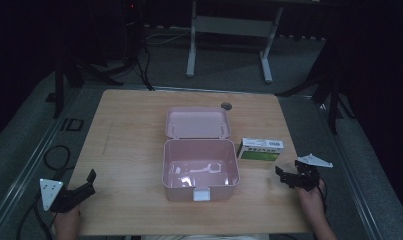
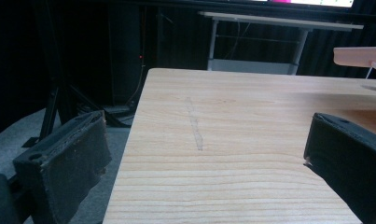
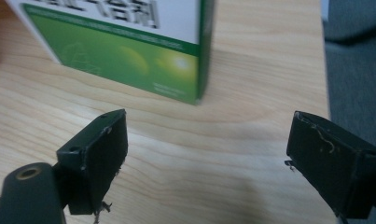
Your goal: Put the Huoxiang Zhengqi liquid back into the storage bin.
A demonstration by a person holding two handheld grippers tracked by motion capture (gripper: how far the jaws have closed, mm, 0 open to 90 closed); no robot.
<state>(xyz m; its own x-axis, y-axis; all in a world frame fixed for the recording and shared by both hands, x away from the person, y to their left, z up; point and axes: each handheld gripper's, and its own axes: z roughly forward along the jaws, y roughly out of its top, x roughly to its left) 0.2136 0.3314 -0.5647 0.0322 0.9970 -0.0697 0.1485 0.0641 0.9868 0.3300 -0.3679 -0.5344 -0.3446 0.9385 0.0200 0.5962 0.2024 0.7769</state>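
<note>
Two black jaws of the right gripper (image 3: 206,161) stand wide apart, with bare wood between them. They hold nothing and touch nothing. Just past them sits a small green and white box (image 3: 125,46), standing on the table (image 3: 199,186). The box is near the jaws but not between them. From the high view, the right gripper (image 1: 284,176) sits near the right edge of the table (image 1: 129,135), held by a hand (image 1: 311,192) that comes in from the bottom. Its jaws point toward the green and white box (image 1: 260,149), which rests just beside the right wall of a pink box (image 1: 200,167).

The pink box is in the middle of the table. It is open and its lid (image 1: 197,122) lies back flat behind it. A small white latch (image 1: 201,195) sits on its front wall. Inside it looks bare and shiny.

On the other side, the left gripper (image 1: 90,181) rests at the near left corner of the table, well apart from the pink box. In the left gripper view its two jaws are spread wide too, one at each side of the picture, and the left gripper (image 2: 202,154) holds nothing. Plain wood lies between them. A bit of the pink lid (image 2: 358,56) peeks in at the far right. A grey three-cornered plate (image 1: 50,192) sits on top of the left gripper, and a cable (image 1: 54,155) curls on the floor close by.
</note>
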